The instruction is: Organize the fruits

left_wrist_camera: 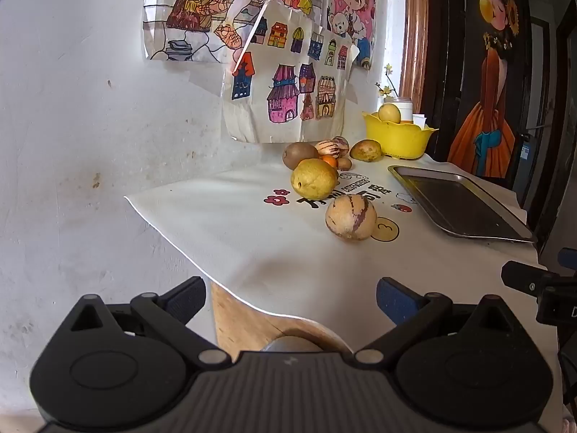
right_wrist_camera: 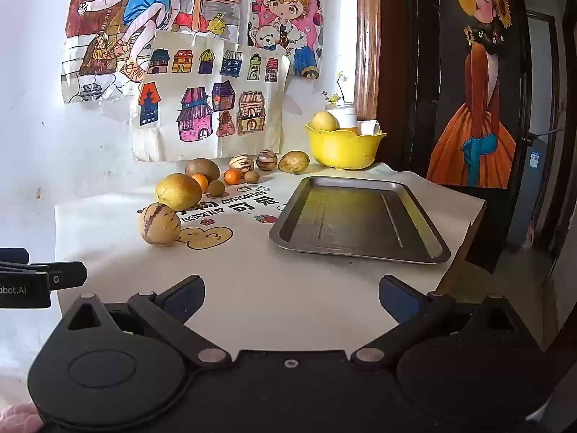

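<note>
Fruits lie loose on tabletop [right_wrist_camera: 324, 288] w/ striped melon [right_wrist_camera: 159, 224] nearest, ahead-left of right tool [right_wrist_camera: 290, 297]; left tool [left_wrist_camera: 290, 299] judged closer. Both tools spread, nothing held.

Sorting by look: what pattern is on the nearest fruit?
Pale tan with dark purple-brown stripes; right wrist view shows it best.

The tray [right_wrist_camera: 360, 216] is dull grey metal with scratches. The bowl [right_wrist_camera: 342, 149] is glossy yellow plastic. The tablecloth [right_wrist_camera: 288, 281] is smooth matt white cloth, and the drawings [right_wrist_camera: 209, 108] are creased paper.
</note>
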Demonstrator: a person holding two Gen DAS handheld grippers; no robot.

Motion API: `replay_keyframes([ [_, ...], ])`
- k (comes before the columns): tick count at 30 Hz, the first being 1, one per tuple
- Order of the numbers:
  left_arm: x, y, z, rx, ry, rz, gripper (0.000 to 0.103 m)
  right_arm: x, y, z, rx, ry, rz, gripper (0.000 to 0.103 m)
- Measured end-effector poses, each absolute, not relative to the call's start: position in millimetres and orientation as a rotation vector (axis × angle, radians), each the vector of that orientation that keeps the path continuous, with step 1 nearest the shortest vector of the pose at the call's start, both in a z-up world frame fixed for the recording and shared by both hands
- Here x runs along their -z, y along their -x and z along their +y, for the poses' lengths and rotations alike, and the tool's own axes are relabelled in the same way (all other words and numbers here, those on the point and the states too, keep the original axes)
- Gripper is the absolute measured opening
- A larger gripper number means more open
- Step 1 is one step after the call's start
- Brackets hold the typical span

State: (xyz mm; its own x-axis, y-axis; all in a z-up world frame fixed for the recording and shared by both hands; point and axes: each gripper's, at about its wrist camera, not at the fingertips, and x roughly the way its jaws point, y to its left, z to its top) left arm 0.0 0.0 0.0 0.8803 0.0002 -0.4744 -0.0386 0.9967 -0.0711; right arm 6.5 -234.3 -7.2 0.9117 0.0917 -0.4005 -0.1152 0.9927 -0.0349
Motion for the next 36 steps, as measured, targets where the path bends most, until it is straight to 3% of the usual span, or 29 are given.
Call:
replay_keyframes([
  [36,2.8,-2.0,6.2,-0.027,0.084,0.501,0.103,7.4,-4.3,-232.8,-0.106,0.061,0.411,0.103],
])
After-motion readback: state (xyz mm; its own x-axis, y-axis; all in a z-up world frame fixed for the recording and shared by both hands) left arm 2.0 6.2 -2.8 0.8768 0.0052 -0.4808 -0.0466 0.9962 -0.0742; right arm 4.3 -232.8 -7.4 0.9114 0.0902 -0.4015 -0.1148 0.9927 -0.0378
